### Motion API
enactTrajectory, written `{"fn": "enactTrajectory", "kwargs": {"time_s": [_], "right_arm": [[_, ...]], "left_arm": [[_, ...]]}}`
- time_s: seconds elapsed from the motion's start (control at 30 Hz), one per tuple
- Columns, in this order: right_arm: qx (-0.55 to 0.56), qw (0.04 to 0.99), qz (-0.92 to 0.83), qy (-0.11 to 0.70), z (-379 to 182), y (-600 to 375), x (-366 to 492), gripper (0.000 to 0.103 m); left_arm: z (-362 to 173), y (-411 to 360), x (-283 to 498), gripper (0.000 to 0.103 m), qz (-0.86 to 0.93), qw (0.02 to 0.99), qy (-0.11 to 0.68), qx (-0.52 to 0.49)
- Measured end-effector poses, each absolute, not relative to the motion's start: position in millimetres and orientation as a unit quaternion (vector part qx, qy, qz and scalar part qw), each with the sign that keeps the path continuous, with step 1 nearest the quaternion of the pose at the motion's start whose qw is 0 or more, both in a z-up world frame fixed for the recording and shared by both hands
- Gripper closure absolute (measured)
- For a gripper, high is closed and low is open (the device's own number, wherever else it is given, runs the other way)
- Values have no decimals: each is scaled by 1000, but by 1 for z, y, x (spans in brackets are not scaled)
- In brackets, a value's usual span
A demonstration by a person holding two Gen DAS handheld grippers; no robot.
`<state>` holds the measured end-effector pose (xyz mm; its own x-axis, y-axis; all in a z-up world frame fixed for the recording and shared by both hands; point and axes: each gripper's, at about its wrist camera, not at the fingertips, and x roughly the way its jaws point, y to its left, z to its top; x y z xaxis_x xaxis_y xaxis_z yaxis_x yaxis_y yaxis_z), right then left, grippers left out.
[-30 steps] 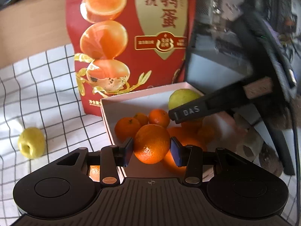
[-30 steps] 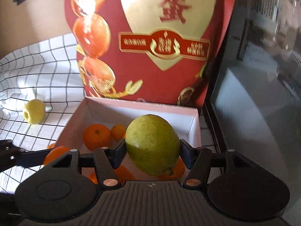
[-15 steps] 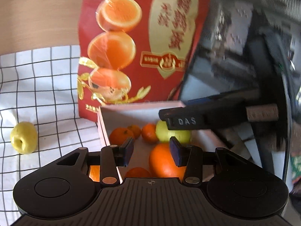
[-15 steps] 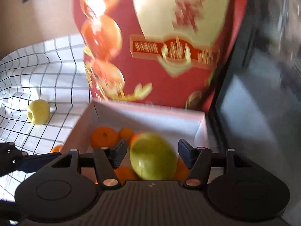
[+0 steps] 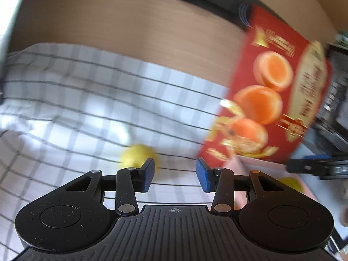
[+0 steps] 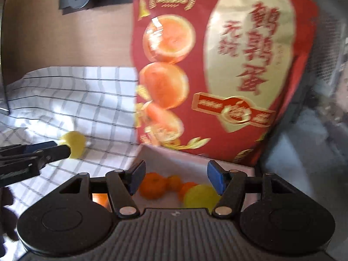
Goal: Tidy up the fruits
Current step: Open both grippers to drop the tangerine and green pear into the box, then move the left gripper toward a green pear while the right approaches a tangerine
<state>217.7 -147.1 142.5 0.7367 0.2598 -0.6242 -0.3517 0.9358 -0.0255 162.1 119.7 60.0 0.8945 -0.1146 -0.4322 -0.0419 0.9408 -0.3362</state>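
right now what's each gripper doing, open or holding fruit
Left gripper: open, empty, pointed toward the yellow fruit on the cloth.
Right gripper: open, empty, above the box.

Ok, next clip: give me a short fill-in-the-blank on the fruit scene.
1. The left hand-held gripper is ____ and holds nothing.
2. The yellow fruit outside the box lies on the ____ cloth.
3. Behind the box stands a ____ bag.

Missing words: open; checked; red
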Motion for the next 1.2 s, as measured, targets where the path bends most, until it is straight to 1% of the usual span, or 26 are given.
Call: {"fn": "enactTrajectory", "kwargs": {"time_s": [0.17,0.27,0.33,0.4,0.47,0.53,0.77,0.97,1.07,1.1,1.17,1.2], "right_arm": [[-92,916,196,337,139,-104,217,40],[-110,904,219,351,133,-75,217,40],[-119,895,230,364,128,-59,221,40],[-141,885,225,381,115,-43,226,43],[-173,875,217,397,101,-26,231,52],[-188,868,220,404,91,-18,234,55],[-163,870,232,403,82,0,246,55],[-238,840,230,431,73,0,243,55],[-256,845,221,414,73,-4,234,55],[-247,848,220,414,74,-5,233,55],[-223,850,230,419,78,-6,231,49],[-211,848,248,419,82,-6,228,49]], "left_arm": [[37,172,148,57,30,954,197,-225],[25,196,149,57,50,937,222,-265],[25,202,149,57,64,934,227,-269],[27,201,148,57,63,937,226,-258],[30,197,147,57,52,941,228,-245],[31,191,147,57,46,943,236,-229],[29,171,147,57,61,949,258,-169],[23,174,151,57,74,943,279,-168],[22,173,151,57,74,944,278,-164],[22,173,151,57,74,944,279,-163],[20,173,152,57,77,943,281,-160],[20,173,152,57,78,942,283,-160]]}}
